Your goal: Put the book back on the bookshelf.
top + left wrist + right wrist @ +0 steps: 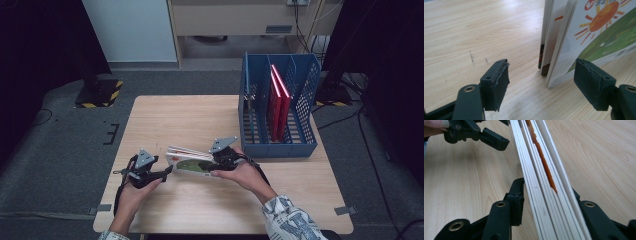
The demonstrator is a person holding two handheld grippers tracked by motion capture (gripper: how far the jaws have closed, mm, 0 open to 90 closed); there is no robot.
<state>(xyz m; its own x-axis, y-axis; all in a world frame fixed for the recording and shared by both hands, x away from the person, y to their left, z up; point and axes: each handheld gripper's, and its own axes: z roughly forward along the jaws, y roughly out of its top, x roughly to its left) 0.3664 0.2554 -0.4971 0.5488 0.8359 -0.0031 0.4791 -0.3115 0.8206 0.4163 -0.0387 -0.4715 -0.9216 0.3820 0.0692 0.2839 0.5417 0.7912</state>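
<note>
Your right gripper (212, 161) is pinching the books (189, 162): in the right gripper view its jaws press on both sides of the stack (544, 182), with the page edges and an orange stripe running away between them. Your left gripper (167, 171) is spread. In the left gripper view its pads (499, 82) stand apart on either side of the near corner of the books (564, 45) and touch neither cover; the sun-and-grass cover faces the right pad.

Take the blue rack (278, 107) as your landmark. The books lie on the table (175, 120) well to the left of the rack and nearer to you than its front edge. Your right gripper is on the end of the books closer to the rack, your left gripper at the far end. Two red books (279, 100) stand upright in one of the rack's slots.
</note>
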